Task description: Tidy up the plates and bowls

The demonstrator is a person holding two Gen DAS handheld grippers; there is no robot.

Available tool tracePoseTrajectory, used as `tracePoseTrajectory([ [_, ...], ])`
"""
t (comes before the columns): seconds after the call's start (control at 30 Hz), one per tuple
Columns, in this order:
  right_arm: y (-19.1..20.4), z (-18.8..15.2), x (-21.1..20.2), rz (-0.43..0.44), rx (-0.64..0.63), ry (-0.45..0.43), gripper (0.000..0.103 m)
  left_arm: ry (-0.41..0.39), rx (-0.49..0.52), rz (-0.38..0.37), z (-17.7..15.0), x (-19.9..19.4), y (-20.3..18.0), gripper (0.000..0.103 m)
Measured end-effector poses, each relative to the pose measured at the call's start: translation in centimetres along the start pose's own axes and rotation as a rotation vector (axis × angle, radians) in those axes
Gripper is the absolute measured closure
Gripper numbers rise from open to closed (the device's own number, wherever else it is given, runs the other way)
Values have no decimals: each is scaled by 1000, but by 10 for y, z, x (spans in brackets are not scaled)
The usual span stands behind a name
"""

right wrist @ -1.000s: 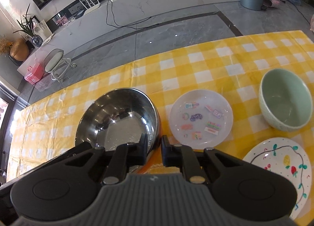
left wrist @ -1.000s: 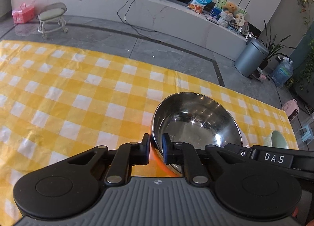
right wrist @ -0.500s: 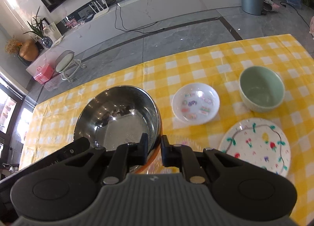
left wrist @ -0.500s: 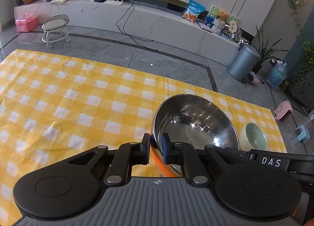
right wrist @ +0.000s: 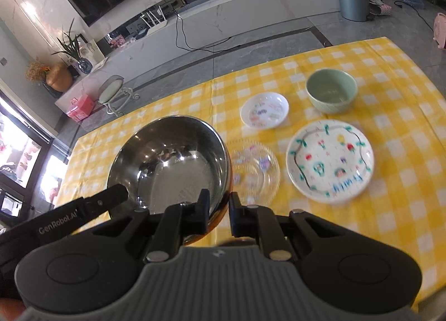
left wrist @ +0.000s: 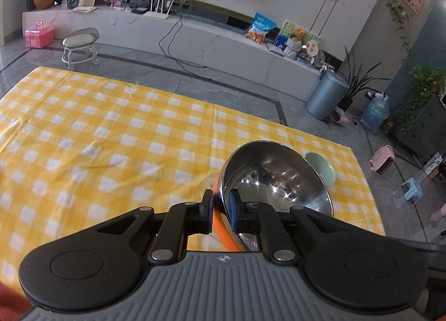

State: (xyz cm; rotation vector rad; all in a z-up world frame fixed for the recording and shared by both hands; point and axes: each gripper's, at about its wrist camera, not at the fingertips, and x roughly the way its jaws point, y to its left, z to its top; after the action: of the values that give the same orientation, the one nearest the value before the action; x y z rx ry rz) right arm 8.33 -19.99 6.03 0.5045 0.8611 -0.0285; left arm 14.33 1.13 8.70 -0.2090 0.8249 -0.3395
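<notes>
Above table, both grippers clamp bowl [left wrist: 274,179].

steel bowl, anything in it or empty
Empty: the shiny steel bowl with the orange outside shows only bare, reflective metal in both wrist views.

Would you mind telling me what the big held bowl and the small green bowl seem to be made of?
Big bowl: polished steel inside, mirror reflections; orange outer skin, material unclear. Green bowl: likely glazed ceramic, with an opaque soft sheen and thick rim.
</notes>
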Motion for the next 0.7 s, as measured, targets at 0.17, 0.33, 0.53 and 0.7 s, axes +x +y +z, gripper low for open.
tracePoseTrajectory([
  [0.17, -9, -31, -34, 13, 13, -40, 91, -12, -26, -32, -24, -24, 0, 91],
  [0.33, -26, -62, -49, 37, 60, -37, 90, -13, -46, -42, -51, -36, -1, 91],
  [0.53, -42, -89, -51, 34, 89, -58, 90, 47, -75, -52, -77, -26, 6, 91],
  [0.7, -60, -99, -41, 30, 124, -40, 90, 115, -107, -54, -93, -6, 12, 91],
])
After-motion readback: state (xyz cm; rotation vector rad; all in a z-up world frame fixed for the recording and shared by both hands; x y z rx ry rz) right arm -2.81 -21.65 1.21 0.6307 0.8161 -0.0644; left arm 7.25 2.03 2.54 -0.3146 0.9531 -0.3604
